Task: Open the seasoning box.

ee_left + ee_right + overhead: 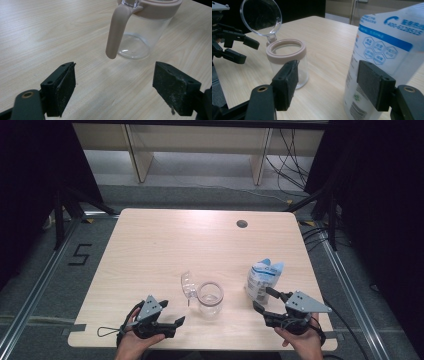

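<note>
One clear jar, one white pouch at its 3 o'clock, two hand-held grippers – left and right – both agape, empty; pale wooden desk, dim room.

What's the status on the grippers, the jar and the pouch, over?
Left gripper open, short of the jar, facing its handle. Right gripper open, jaws at the pouch, not closed on it. Jar lid flipped open. Nothing between.
</note>
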Motion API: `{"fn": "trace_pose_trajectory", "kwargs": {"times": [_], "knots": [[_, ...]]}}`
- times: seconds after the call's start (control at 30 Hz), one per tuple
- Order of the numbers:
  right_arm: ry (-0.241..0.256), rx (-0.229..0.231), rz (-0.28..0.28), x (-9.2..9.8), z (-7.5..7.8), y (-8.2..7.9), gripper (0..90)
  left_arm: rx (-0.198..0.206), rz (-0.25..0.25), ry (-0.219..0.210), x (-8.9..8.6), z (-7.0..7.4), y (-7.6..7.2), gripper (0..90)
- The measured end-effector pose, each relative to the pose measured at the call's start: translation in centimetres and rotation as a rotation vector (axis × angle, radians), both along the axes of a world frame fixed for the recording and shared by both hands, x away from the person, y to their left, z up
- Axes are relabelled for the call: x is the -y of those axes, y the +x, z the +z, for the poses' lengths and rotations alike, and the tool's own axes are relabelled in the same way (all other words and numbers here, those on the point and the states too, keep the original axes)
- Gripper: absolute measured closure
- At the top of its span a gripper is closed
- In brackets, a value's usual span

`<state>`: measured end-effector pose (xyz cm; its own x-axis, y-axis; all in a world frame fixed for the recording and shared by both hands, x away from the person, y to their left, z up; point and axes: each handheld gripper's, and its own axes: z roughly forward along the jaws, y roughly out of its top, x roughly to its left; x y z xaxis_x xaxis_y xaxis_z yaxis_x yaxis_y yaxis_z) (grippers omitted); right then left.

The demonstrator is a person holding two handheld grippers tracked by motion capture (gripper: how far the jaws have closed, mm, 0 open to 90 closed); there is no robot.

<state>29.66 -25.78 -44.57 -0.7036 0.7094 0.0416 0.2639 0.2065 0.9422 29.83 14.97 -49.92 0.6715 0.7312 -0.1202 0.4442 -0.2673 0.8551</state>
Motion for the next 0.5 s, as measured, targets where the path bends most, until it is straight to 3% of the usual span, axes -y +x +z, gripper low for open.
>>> {"fn": "trace_pose_trajectory", "kwargs": {"times": [0.03,0.07,0.13,0.17,0.23,0.27,0.4,0.43,0.47,0.5], "knots": [[-0.006,0.0,-0.018,0.2,0.0,-0.2,34.3,0.001,0.0,0.0,0.0,0.0,0.0,18.2],[-0.006,0.0,-0.001,0.4,-0.1,-0.1,33.4,0.001,0.001,0.0,0.0,0.0,0.0,18.2],[-0.005,0.014,-0.038,0.9,-0.3,-0.4,33.0,0.001,0.001,0.0,0.0,0.0,0.0,18.2],[-0.017,-0.001,-0.053,1.2,-0.3,-0.5,32.2,-0.002,0.003,-0.007,0.0,0.0,0.0,18.2],[-0.026,0.01,-0.039,1.8,-0.3,-0.6,32.1,-0.003,0.008,-0.009,0.0,0.0,-0.1,18.2],[-0.005,-0.015,-0.051,1.9,-0.4,-0.8,32.1,-0.006,0.007,-0.006,0.0,0.0,-0.2,18.2],[-0.052,0.013,-0.082,2.7,-0.5,-0.8,31.7,-0.006,0.012,-0.015,0.0,0.0,-0.2,18.2],[-0.03,-0.008,-0.086,2.8,-0.6,-0.8,31.4,-0.006,0.015,-0.012,0.0,0.0,-0.2,18.2],[-0.041,0.012,-0.105,3.0,-0.8,-0.6,30.8,-0.005,0.01,-0.004,0.0,0.0,-0.2,18.2],[-0.028,-0.001,-0.101,3.2,-0.9,-0.5,29.8,-0.005,0.011,-0.004,0.0,0.0,-0.2,18.2]]}}
